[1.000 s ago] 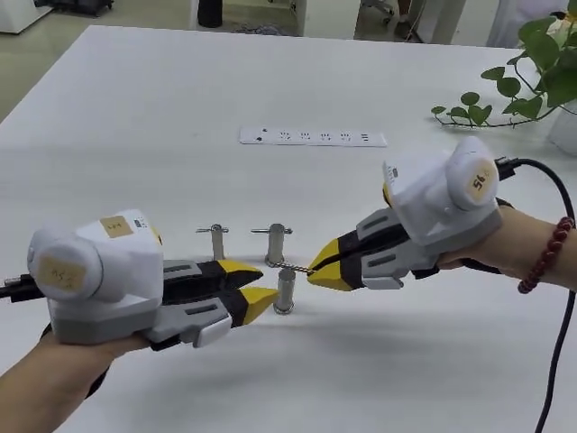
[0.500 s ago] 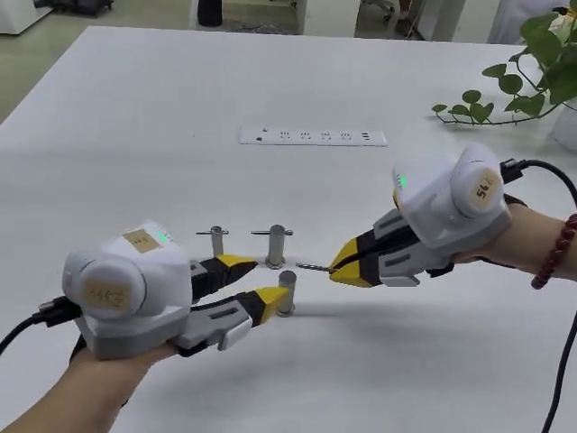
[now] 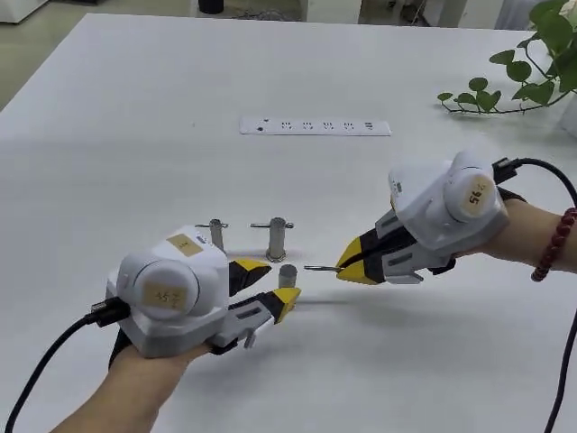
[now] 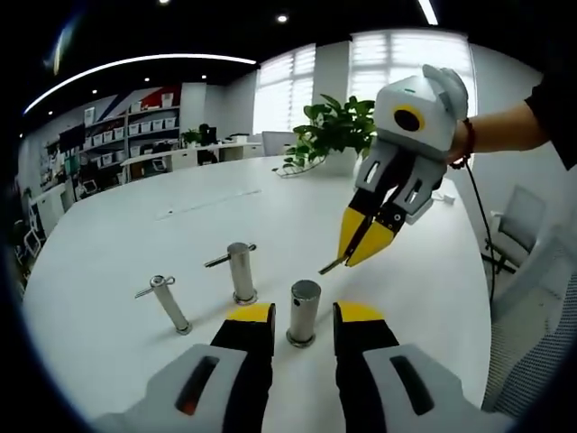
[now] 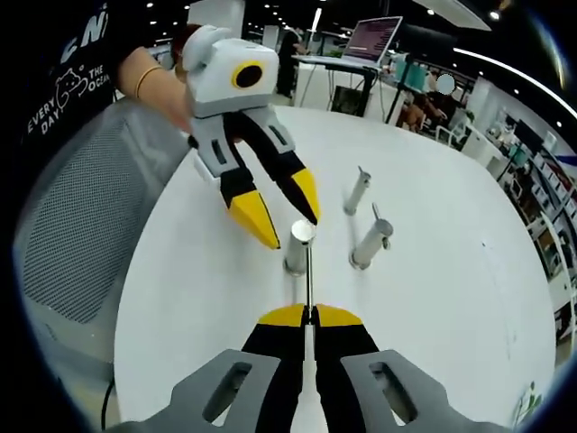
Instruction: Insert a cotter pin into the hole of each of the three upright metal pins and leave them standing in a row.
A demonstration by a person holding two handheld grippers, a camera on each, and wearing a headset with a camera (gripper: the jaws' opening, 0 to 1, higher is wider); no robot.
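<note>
On a white counter, a bare metal pin is flanked by the parted fingers of the left gripper; a cotter pin is pinched between the fingers of the right gripper.

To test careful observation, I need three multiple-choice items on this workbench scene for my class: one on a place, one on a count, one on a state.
1. Where does the bare metal pin stand?
A. Between the left gripper's jaws
B. On its side at the table's edge
C. Behind the other two pins

2. How many upright pins already carry a cotter pin?
A. None
B. Two
C. Three

3. What state is the right gripper in?
A. Open and empty
B. Shut on a loose cotter pin
C. Shut on an upright pin

Answers:
1 A: yellow jaw tips sit either side of it.
2 B: the left rear pin and the right rear pin each have one through the top.
3 B: the thin pin juts from its closed tips.
</note>
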